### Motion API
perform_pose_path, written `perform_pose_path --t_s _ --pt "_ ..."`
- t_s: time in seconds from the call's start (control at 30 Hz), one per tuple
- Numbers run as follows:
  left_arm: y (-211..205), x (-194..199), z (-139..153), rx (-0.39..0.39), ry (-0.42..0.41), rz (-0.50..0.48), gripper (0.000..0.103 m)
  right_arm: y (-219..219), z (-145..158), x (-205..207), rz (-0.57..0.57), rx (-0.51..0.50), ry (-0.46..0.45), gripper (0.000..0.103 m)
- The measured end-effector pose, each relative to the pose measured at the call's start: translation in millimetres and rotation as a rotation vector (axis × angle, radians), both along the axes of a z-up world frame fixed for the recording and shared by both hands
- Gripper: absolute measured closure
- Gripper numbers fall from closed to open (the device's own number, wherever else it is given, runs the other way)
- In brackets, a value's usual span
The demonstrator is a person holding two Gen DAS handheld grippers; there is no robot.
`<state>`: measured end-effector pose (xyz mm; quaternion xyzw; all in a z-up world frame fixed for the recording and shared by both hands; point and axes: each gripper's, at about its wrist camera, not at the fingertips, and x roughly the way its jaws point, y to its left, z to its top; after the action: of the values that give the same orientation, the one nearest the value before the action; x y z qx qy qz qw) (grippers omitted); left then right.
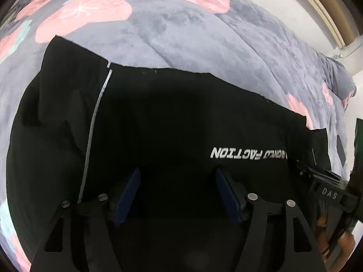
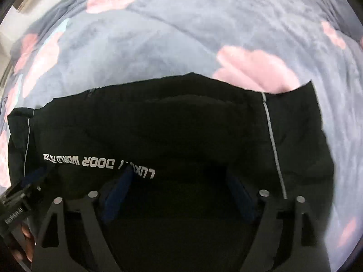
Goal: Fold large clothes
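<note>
Though dark — black garment [image 1: 170,113], folds indistinct.

Light: soft and even daylight, brightest on the white wall [image 1: 283,15] at upper right of the left view.
Dark areas: the black garment [image 1: 170,117] swallows detail (folds barely show).
Shadows: faint on the grey blanket [image 2: 158,34].
Blur: the right view is smeared, especially its pink patches.
Edges: strong fisheye bending, black corners.
Glare: small glints on the screws.

A home bedroom: a grey plush floral blanket [image 1: 181,34] covers a bed beside a white wall [image 1: 283,6].
</note>
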<state>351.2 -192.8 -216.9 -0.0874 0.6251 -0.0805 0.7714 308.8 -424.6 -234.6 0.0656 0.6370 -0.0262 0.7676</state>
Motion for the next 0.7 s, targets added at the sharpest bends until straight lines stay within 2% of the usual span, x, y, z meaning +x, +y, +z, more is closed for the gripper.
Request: perform_pose_path --t_s 0.1,0.23,0.43,0.5,0.53,0.6,0.63,0.7 --pt "-2 -3 5 0.005 -0.021 -0.014 0.03 -1 3 -6 0.007 -0.001 -0.011 0.018" --pt "6 -31 37 -0.025 -0.088 -0.07 0.032 -7 29 -30 0.009 0.029 -0.065 0.022" --pt "30 -97 67 -0.035 -0.139 -0.098 0.032 -1 77 -111 0.05 -0.035 -0.113 0.022" --pt "39 -111 56 -0.014 -0.093 -0.077 0.032 1 75 -130 0.044 -0.026 -0.103 0.022" --pt "44 -115 42 0.003 -0.041 -0.062 0.032 -5 68 -139 0.036 -0.035 -0.087 0.022" --pt "50 -113 13 0.012 0.05 -0.039 0.031 -23 42 -145 0.016 -0.037 -0.009 0.022" --pt "51 -111 2 0.006 0.062 -0.034 0.03 -28 26 -149 -0.006 -0.012 0.03 0.022" --pt "51 -103 -4 0.008 0.065 -0.028 0.028 -28 13 -151 0.007 -0.009 0.052 0.022"
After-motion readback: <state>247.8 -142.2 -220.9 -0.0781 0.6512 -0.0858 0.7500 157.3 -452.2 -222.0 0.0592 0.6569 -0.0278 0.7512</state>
